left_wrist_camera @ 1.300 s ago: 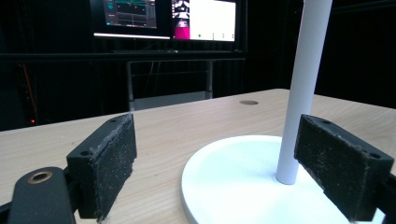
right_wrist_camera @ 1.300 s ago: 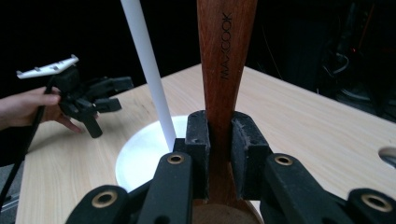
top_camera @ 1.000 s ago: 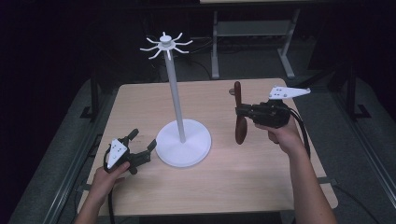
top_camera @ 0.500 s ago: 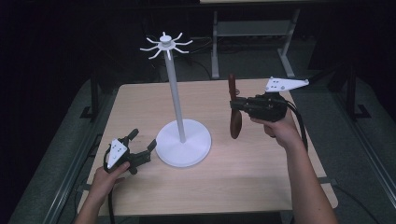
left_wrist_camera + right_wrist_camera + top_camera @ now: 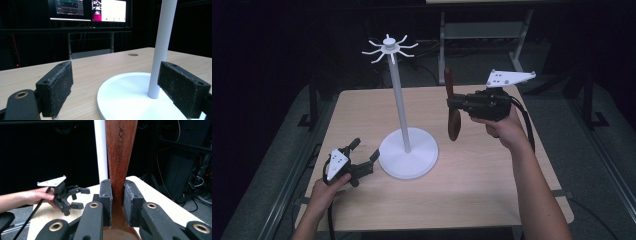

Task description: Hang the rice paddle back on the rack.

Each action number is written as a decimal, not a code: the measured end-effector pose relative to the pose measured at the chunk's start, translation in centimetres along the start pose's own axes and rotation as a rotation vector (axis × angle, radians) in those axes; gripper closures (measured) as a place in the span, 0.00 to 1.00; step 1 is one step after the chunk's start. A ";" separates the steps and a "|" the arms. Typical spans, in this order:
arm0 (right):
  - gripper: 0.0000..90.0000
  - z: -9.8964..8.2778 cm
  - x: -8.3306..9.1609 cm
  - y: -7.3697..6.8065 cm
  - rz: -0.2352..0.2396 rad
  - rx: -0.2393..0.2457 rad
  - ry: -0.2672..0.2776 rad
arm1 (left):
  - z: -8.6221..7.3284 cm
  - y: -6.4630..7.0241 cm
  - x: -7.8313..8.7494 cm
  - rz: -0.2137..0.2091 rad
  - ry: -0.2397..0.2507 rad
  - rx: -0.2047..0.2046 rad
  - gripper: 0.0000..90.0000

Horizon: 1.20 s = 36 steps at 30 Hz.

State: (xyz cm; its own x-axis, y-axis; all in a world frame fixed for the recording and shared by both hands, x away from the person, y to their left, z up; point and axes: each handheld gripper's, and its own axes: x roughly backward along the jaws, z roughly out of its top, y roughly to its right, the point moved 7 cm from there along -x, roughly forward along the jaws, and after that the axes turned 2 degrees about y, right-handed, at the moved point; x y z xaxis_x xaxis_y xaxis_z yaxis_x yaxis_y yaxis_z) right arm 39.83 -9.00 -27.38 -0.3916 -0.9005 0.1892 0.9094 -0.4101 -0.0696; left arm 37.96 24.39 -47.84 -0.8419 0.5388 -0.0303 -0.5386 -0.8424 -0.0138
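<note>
Here the right gripper [image 5: 455, 103], clamped on a wooden spatula [image 5: 453, 120], should lift it steadily upright toward the white stand's hooks [image 5: 388, 49].

Your surface [image 5: 472, 200] is pale wood with rounded corners, and a small dark round mark [image 5: 133, 54] sits on it toward its far edge. Beyond that edge you have a grey metal frame [image 5: 484, 30] with a shelf, set against a dark room. Behind it two lit monitors [image 5: 87, 10] glow side by side. Dark cables [image 5: 200, 180] hang off to one side.
</note>
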 end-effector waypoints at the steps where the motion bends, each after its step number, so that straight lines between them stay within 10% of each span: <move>1: 0.87 0.3 -0.1 -0.1 0.005 0.002 0.002 | 0.0 0.0 0.0 0.000 0.000 0.000 0.14; 36: 0.87 5.9 -4.8 -2.5 0.088 0.066 0.044 | 0.0 0.0 0.0 -0.006 0.000 -0.003 0.14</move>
State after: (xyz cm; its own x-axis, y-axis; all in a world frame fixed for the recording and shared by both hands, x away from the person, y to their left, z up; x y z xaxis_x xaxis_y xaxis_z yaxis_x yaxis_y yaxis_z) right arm 40.24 -2.83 -22.37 -0.3141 -0.9387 0.1418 0.9472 -0.3199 -0.0196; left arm 37.92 24.38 -47.84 -0.8387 0.5437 -0.0300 -0.5435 -0.8393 -0.0168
